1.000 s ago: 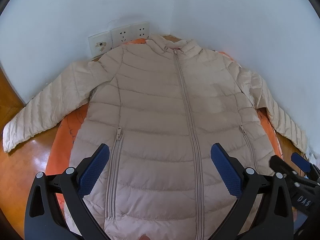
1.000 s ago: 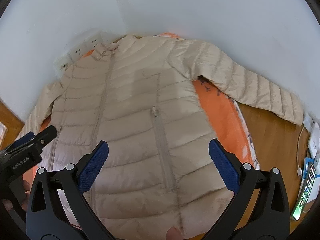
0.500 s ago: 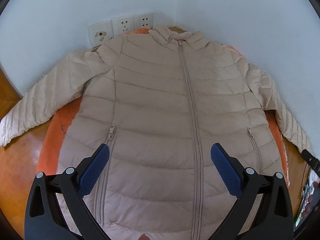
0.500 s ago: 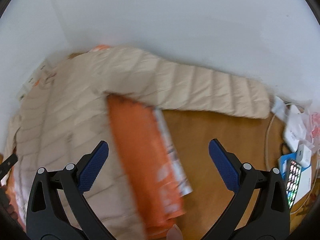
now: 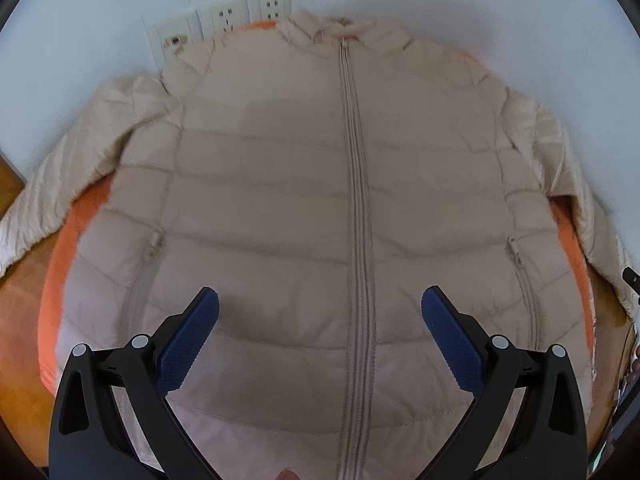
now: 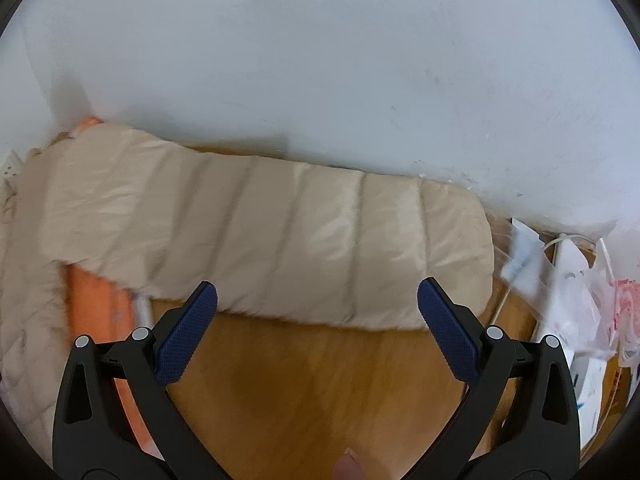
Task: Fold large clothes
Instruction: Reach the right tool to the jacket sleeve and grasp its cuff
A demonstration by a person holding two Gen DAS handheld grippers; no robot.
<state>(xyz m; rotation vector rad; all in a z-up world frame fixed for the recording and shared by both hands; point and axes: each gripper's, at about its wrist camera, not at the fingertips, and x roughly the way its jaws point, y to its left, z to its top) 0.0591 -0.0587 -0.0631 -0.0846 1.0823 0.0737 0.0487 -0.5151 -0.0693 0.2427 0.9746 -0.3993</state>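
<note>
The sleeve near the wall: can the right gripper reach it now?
Probably yes. The right gripper is open and faces the sleeve directly; only bare wooden floor lies between them.

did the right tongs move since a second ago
Yes. The right tongs swung rightward off the beige quilted puffer jacket's body to face its outstretched sleeve; the white wall now fills far more of the view.

No readable text anywhere, honestly: the jacket (image 5: 280,200), wall sockets (image 5: 224,20) and the boxes (image 6: 588,380) by the wall show nothing legible.
</note>
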